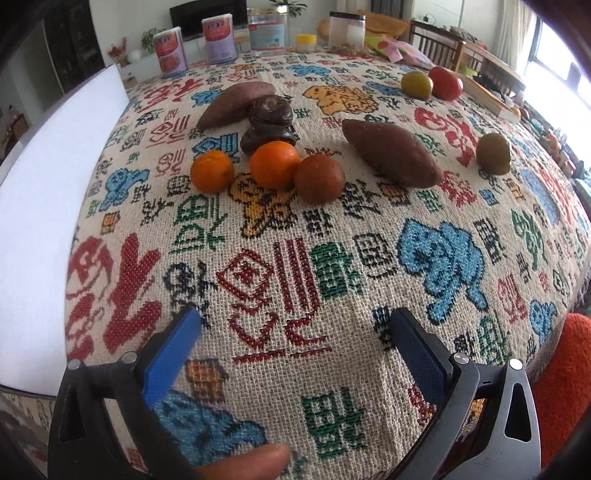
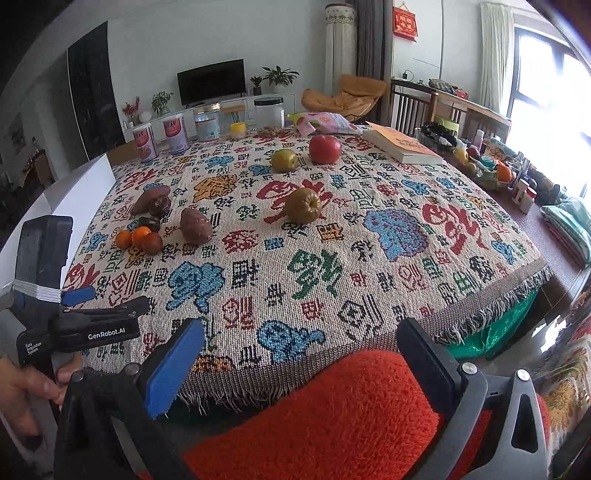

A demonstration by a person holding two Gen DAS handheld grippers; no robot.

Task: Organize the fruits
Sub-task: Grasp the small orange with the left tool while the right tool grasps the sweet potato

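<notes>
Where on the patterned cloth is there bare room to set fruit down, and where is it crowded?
Free: the cloth from its near fringed edge up to the lone green pear, and right of that pear toward the book. Crowded: the left side, where three oranges, dark pieces and two sweet potatoes cluster.

In the right wrist view, white print on the black body of the left tool (image 2: 79, 293) reads "GenRobot.AI", with smaller print "Data Acquisition System" beside it on the handle. A red hanging sign (image 2: 405, 21) on the far wall carries gold Chinese characters, too small to read surely. The two purple-labelled cans (image 1: 218, 41) at the back of the worktop show a short name at the top, too blurred to make out. The woven cloth (image 1: 332, 258) bears stylised Chinese characters as pattern.
</notes>
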